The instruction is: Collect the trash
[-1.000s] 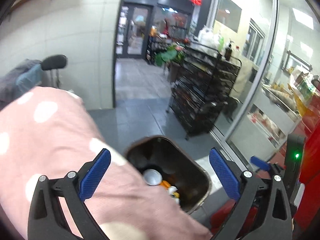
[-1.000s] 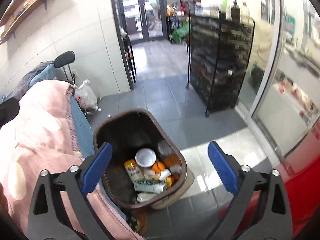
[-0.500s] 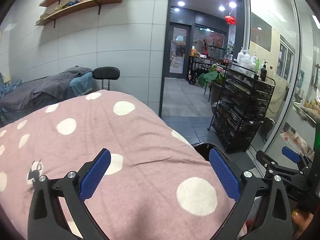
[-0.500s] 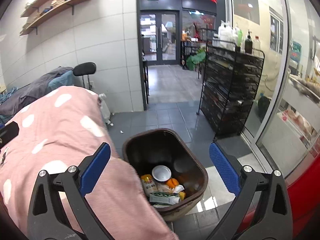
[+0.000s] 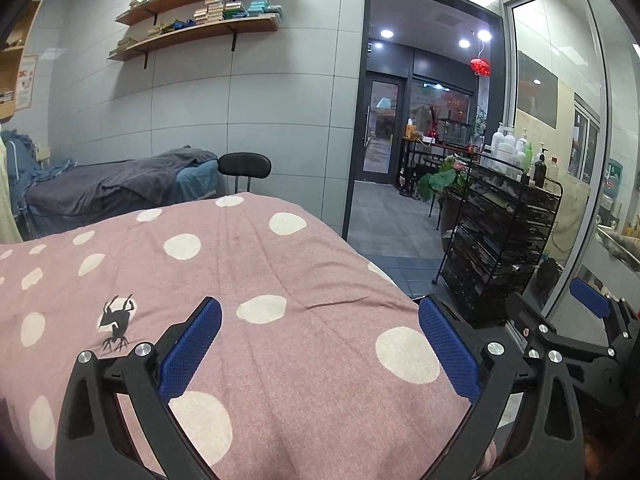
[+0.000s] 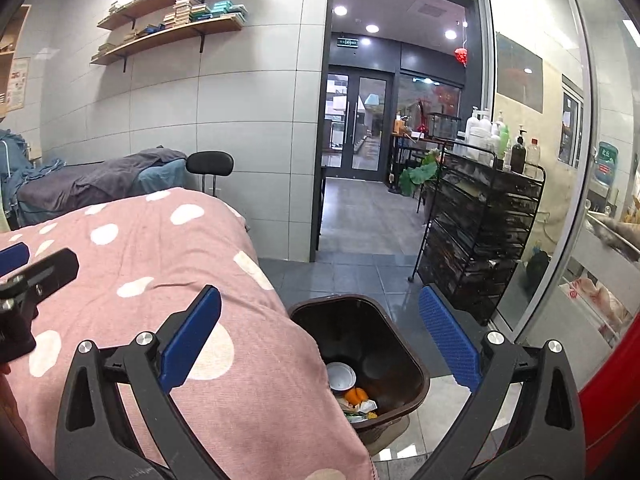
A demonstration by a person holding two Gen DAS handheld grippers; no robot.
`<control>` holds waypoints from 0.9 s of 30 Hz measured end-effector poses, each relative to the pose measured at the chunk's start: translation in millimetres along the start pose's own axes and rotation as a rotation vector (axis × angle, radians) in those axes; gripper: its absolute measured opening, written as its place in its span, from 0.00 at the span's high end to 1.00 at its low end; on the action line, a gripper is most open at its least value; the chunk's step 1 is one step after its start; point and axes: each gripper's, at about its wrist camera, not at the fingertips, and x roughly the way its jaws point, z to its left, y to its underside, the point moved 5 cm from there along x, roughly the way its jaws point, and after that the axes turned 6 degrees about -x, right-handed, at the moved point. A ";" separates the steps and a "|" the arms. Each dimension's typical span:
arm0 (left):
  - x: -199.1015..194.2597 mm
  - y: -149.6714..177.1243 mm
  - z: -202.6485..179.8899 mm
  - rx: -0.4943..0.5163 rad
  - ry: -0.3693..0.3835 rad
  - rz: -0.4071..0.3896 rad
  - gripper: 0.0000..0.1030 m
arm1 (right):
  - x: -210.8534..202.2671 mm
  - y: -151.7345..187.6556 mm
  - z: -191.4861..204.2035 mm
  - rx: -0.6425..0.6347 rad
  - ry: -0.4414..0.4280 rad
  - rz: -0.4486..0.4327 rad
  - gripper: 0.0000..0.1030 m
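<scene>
A brown trash bin (image 6: 362, 344) stands on the floor beside the bed, partly covered by the pink blanket's edge; inside lie a white cup lid (image 6: 341, 375), orange scraps and wrappers. My right gripper (image 6: 320, 344) hovers open above the bed edge and bin, nothing between its blue pads. My left gripper (image 5: 320, 344) is open over the pink polka-dot blanket (image 5: 248, 288), holding nothing. In the left wrist view the bin is hidden and the right gripper (image 5: 576, 328) shows at the right. The left gripper's tip (image 6: 28, 276) shows at the left of the right wrist view.
A black wire rack (image 6: 480, 232) with bottles on top stands right of the bin by a glass wall. An open doorway (image 6: 360, 184) leads to a tiled hall. A second bed with grey covers (image 5: 112, 188) and a black stool (image 5: 245, 166) lie behind.
Both grippers have risen and tilted up from the bin. The left view now looks across the blanket with the bin gone from sight; the right view shows less of the bin.
</scene>
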 end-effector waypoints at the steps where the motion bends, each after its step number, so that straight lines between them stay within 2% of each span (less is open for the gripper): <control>1: -1.9 0.4 0.0 0.002 -0.002 -0.003 0.06 | -1.7 -2.0 1.2 0.002 -0.002 -0.008 0.05; 7: -9.7 -1.2 5.6 -0.014 -0.013 -0.025 0.06 | -10.4 -4.0 10.3 -0.006 -0.013 -0.021 0.05; 27: -11.7 2.2 6.3 -0.024 -0.009 -0.016 0.06 | -13.0 -3.6 7.1 0.002 -0.004 -0.026 0.05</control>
